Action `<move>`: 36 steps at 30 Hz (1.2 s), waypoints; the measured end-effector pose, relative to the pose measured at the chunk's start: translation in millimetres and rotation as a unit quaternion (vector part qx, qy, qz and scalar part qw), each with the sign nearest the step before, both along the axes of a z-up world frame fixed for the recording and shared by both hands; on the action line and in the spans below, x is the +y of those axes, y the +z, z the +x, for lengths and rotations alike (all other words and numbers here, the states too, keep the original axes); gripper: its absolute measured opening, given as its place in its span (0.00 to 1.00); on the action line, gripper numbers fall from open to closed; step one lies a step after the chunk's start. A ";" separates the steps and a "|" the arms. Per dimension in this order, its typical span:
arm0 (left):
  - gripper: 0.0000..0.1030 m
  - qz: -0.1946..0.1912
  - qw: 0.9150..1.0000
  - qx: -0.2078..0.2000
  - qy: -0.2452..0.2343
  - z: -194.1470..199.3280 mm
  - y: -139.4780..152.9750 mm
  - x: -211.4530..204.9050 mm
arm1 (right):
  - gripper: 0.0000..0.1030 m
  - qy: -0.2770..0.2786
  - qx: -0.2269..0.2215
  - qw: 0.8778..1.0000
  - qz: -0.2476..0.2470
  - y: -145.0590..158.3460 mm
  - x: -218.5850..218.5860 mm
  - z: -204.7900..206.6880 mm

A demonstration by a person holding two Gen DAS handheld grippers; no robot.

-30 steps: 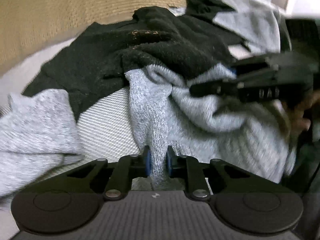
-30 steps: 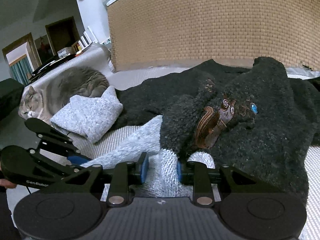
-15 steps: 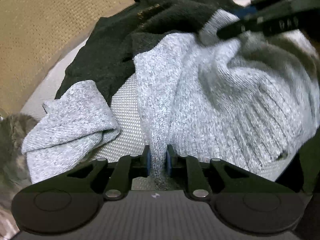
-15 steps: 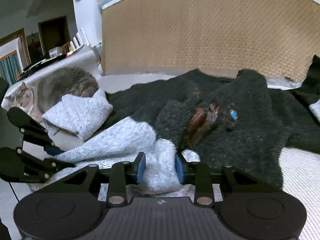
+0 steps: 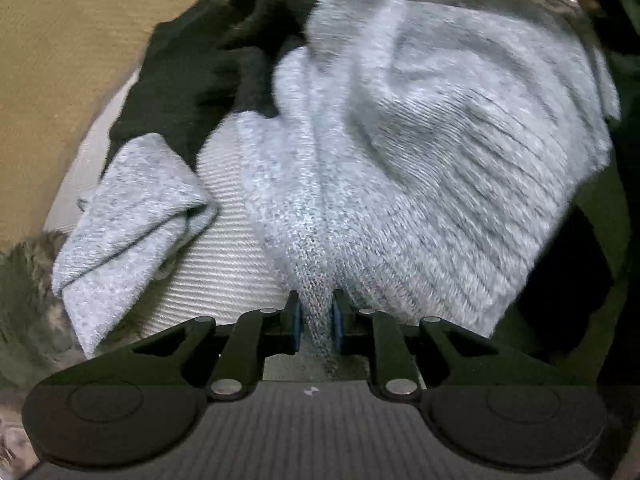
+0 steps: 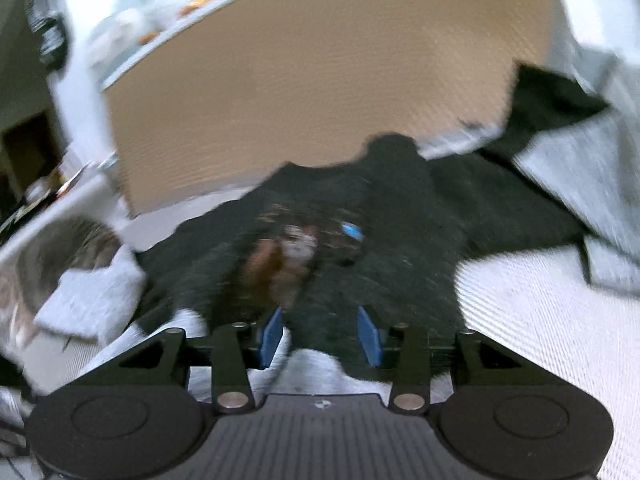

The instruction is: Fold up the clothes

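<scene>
Grey sweater (image 5: 420, 152) pinched in left hand-held gripper (image 5: 316, 322) — right hand-held gripper (image 6: 320, 338) spread wide, empty.

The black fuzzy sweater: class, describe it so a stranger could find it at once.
Start at the tan woven headboard. Below it, on the white ribbed bedcover, lies the black fuzzy sweater. Unlike the grey knit sweater beside it, it carries a brown appliqué with a blue spot.

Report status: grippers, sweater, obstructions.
Left gripper shut on grey knit sweater. Right gripper open, over black fleece garment. Black garment overlaps sweater; cat at the left edge.
</scene>
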State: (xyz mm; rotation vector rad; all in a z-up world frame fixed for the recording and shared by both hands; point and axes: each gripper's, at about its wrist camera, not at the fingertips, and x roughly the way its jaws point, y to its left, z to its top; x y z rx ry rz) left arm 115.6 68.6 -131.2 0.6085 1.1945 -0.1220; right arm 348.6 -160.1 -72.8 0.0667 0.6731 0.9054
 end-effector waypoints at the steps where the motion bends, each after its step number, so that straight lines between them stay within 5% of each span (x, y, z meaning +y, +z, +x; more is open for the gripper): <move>1: 0.17 -0.010 1.000 0.005 0.001 -1.2 1.0 -0.3 | 0.44 -0.009 0.009 1.000 0.005 -1.2 -3.3 3.5; 9: 0.29 -0.094 0.994 -0.025 0.050 -4.1 26.9 14.3 | 0.44 -0.003 0.015 1.000 0.017 -2.7 -9.6 3.0; 16: 0.50 -0.137 0.978 -0.136 0.078 17.2 67.1 14.4 | 0.44 -0.009 0.002 1.000 0.014 -0.9 -8.2 2.7; 21: 0.50 -0.163 0.962 -0.196 0.103 61.1 59.7 11.0 | 0.44 -0.025 -0.016 0.999 0.014 2.2 -8.2 5.8; 36: 0.50 -0.148 0.937 -0.304 0.088 181.4 27.7 -6.6 | 0.44 0.002 -0.102 0.994 -0.034 29.0 48.8 87.8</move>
